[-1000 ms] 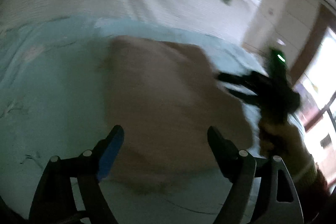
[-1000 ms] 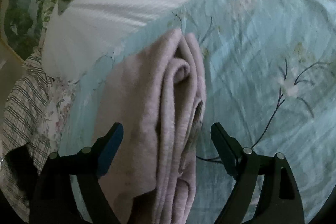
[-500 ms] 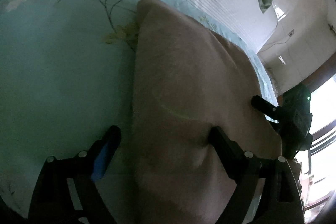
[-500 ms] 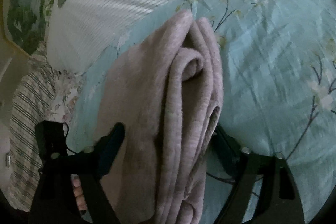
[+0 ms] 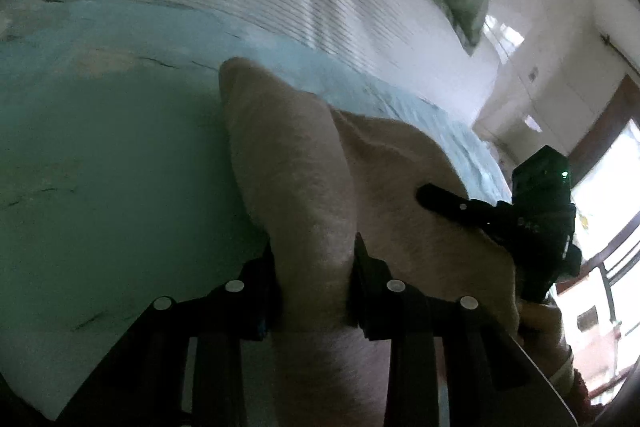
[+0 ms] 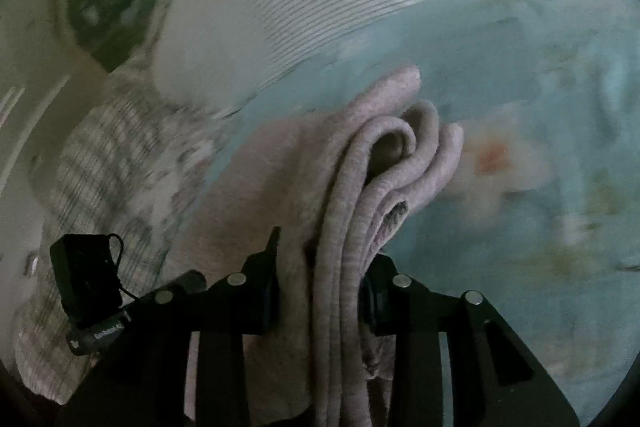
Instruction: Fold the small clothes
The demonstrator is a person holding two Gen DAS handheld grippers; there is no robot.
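Both grippers clamp the folded pink garment (image 5: 296, 163).
Left gripper (image 5: 314, 267) and right gripper (image 6: 320, 267) have just closed on its bunched edges, over the blue sheet (image 6: 540, 107).

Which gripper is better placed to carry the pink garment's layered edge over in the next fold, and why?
Probably the right gripper: its jaws have just closed on the pink garment at its stacked folded edges. The left gripper pinches one smooth fold.

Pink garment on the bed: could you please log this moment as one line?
left gripper: just closed on pink garment | right gripper: just closed on layered edge | bedspread
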